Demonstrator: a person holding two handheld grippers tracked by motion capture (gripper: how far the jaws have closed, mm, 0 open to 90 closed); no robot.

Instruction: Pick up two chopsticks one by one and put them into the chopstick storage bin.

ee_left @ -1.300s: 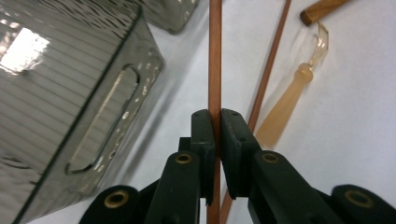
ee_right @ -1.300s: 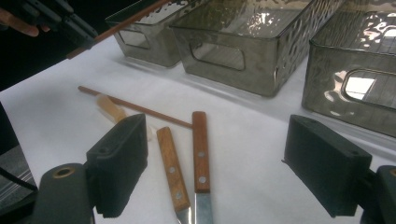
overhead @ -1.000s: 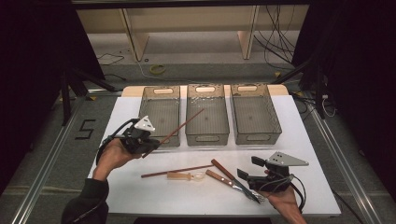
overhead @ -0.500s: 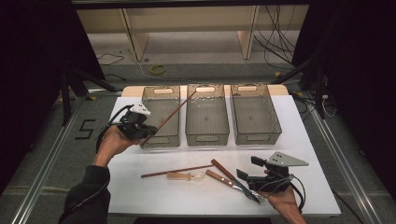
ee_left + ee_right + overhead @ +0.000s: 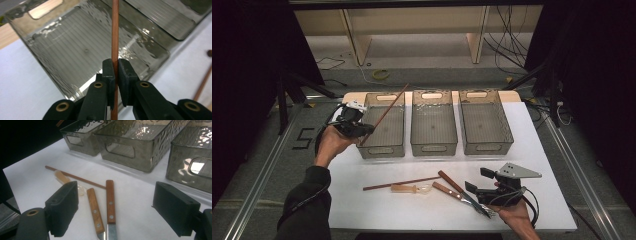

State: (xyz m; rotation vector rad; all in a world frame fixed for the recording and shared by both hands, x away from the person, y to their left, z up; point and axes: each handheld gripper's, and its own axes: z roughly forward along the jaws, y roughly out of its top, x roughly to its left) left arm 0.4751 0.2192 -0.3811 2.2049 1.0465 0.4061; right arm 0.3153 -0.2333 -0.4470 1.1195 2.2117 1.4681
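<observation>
Left gripper (image 5: 362, 129) clamps one chopstick (image 5: 384, 114), tilted over left bin (image 5: 382, 147), not dropped. Right gripper (image 5: 115, 212) wide, empty. At its 12 o'clock: second chopstick (image 5: 401, 183), spoon (image 5: 411, 189), two knives (image 5: 452, 187), unsorted.

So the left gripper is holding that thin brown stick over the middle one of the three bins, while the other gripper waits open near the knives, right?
Nearly. The left gripper does clamp the thin brown stick, but the high view shows it over the leftmost bin, not the middle bin. The rest holds: the right gripper sits open beside the two wooden-handled knives.
</observation>
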